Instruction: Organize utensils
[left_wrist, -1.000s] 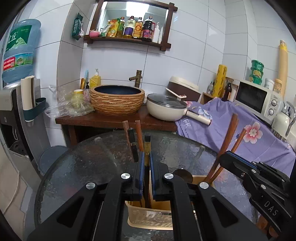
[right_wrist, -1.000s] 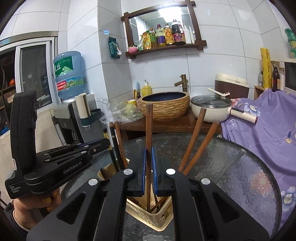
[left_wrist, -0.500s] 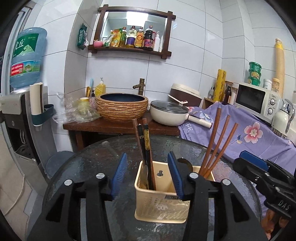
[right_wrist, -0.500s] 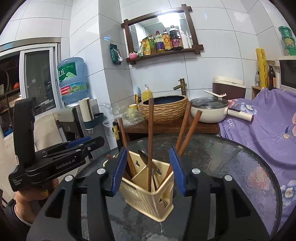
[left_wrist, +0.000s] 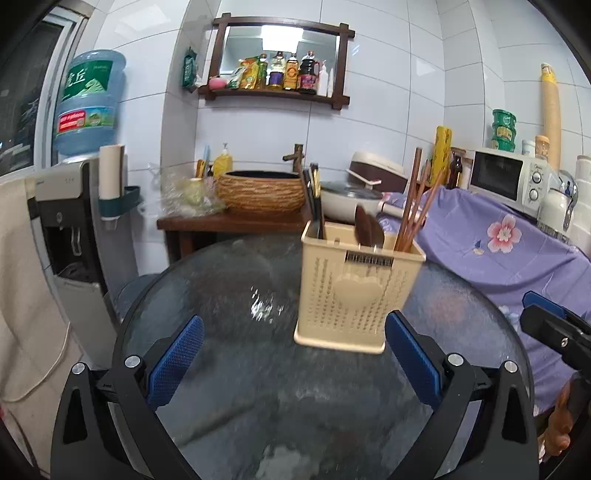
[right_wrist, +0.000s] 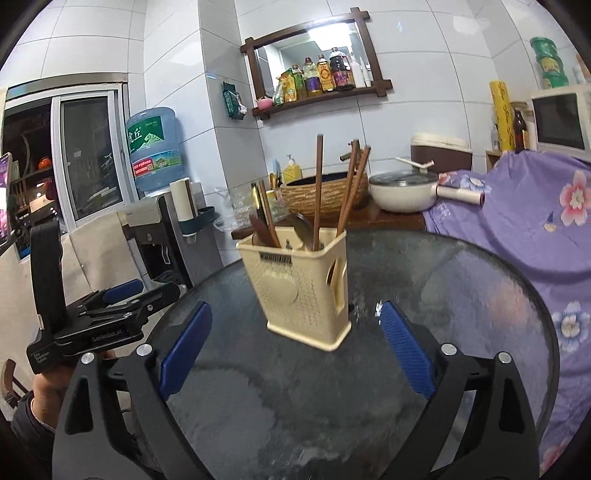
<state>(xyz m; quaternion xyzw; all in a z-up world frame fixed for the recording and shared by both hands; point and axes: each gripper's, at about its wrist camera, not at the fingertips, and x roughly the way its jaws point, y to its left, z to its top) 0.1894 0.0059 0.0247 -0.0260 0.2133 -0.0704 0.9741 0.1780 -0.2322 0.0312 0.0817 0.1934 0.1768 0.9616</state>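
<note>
A beige perforated utensil holder stands upright on the round glass table. Brown chopsticks lean in its right compartment, and dark spoons and black-and-gold handled utensils stand in the others. My left gripper hangs in front of the holder, jaws opening wide with nothing between them. My right gripper sits likewise in front of the holder, jaws opening, nothing held. Each gripper shows at the edge of the other's view, the left gripper and the right gripper.
Behind the table a wooden stand carries a woven basin and a white lidded pan. A purple flowered cloth covers the counter at right, under a microwave. A water dispenser stands at left.
Both grippers let go of the utensils in the holder, spread their jaws wide and drew back and down from the holder. The utensils stay standing in it.
</note>
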